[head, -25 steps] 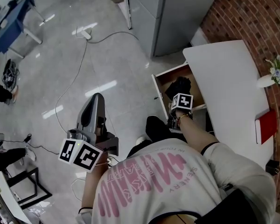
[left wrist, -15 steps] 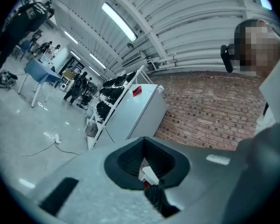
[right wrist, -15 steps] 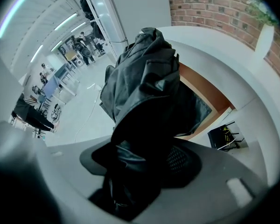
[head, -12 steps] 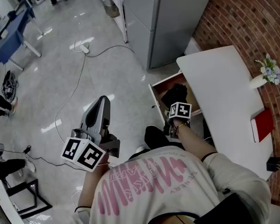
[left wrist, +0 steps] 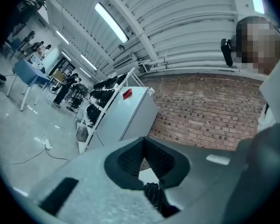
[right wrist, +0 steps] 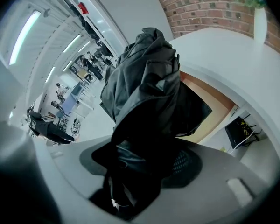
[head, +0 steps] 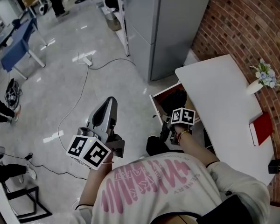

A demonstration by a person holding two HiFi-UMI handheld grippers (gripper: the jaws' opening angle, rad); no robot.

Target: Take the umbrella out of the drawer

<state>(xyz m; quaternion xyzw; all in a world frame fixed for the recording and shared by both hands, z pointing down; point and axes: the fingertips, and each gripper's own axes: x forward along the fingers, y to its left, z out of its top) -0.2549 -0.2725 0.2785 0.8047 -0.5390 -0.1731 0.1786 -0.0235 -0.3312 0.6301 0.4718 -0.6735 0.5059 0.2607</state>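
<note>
White surface [head: 224, 92] over open drawer [head: 164, 91]; right gripper [right wrist: 144, 157] fingers clamped on black umbrella [right wrist: 144, 78] above drawer; left gripper [left wrist: 143, 148] fingers together, empty, well apart from drawer.

Bright, even lighting; fisheye-warped, dark corners

A white table [head: 224, 101] is standing along the brick wall [head: 245, 22]. It is carrying a small white vase of flowers [head: 254, 85] by the wall. A red book [head: 260, 129] is lying flat on it too, further along the same side. At the table's left edge a drawer [head: 155, 107] is hanging open, showing a brown inside. The pale glossy floor [head: 46, 106] is bearing a white power strip [head: 87, 59] with a cable [head: 82, 80] trailing from it. A black bag [head: 10, 96] is lying at the left. A blue desk [head: 16, 48], a grey cabinet [head: 177, 27] next to the table and a black metal frame [head: 25, 197] at the bottom left are standing on the floor as well.
</note>
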